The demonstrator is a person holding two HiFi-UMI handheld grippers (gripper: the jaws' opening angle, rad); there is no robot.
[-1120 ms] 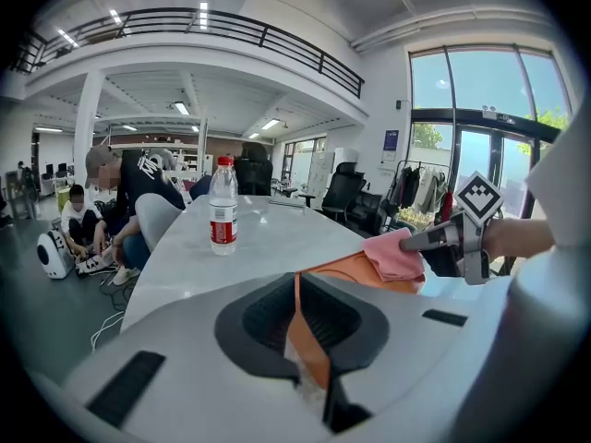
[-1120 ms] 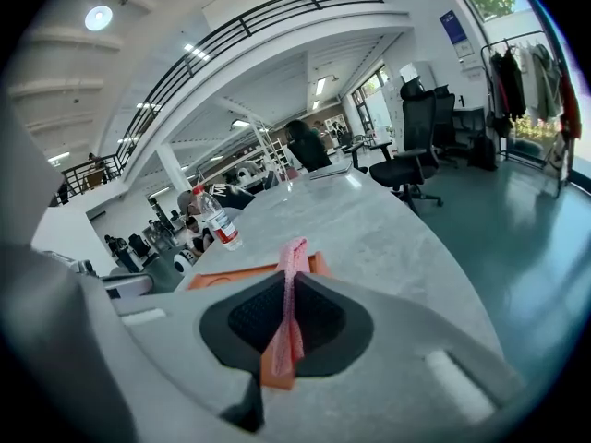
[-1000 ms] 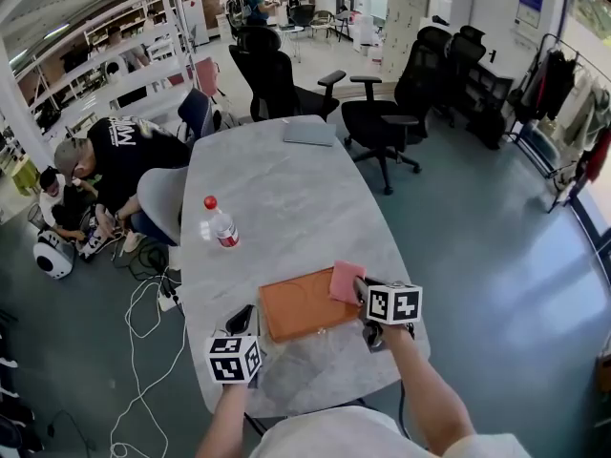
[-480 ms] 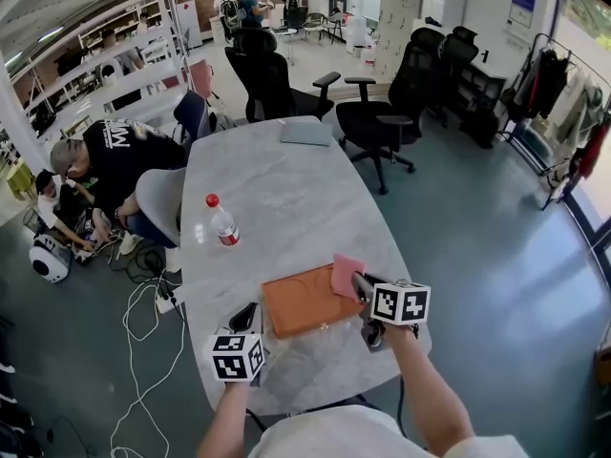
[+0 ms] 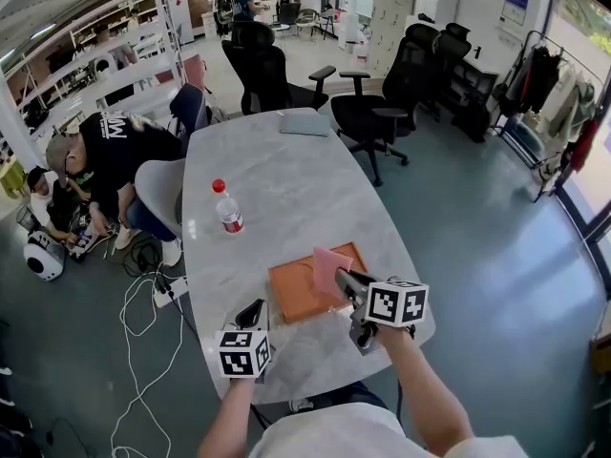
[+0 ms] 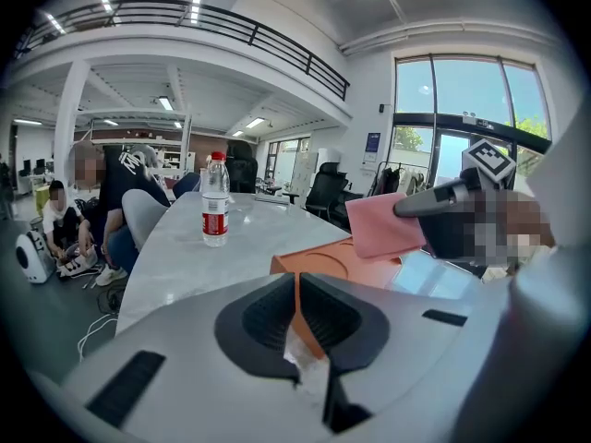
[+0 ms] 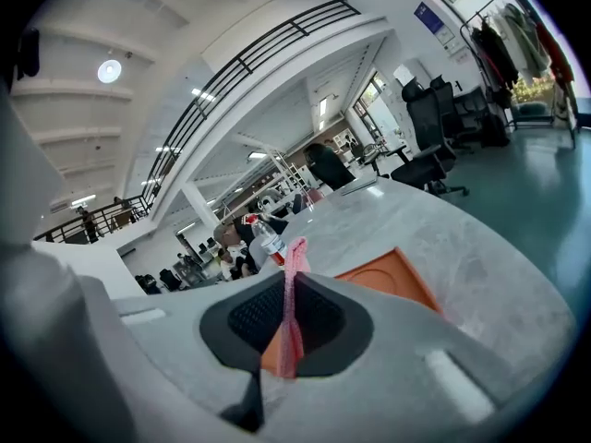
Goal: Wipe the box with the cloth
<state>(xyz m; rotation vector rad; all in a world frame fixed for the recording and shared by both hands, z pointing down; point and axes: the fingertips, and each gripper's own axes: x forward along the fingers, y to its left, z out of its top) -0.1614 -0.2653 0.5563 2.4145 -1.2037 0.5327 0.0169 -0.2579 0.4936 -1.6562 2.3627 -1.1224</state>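
Observation:
A flat orange box (image 5: 296,296) lies near the front end of the grey marble table (image 5: 286,189). My left gripper (image 5: 252,313) is at the box's near left edge, and in the left gripper view an orange strip of the box (image 6: 323,264) runs between its closed jaws (image 6: 300,326). My right gripper (image 5: 341,281) is shut on a pink cloth (image 5: 327,269), which stands up over the box's right part. In the right gripper view the cloth (image 7: 294,284) hangs pinched edge-on between the jaws, with the box (image 7: 392,275) just beyond.
A water bottle with a red cap (image 5: 227,208) stands on the table's left side and a closed laptop (image 5: 305,124) lies at the far end. Black office chairs (image 5: 377,113) stand right of the table. People crouch at the left (image 5: 115,151), by cables on the floor (image 5: 143,303).
My right gripper has carried the cloth from the box's right corner to the left, and it now stands higher over the box. My left gripper has stayed at the box's edge.

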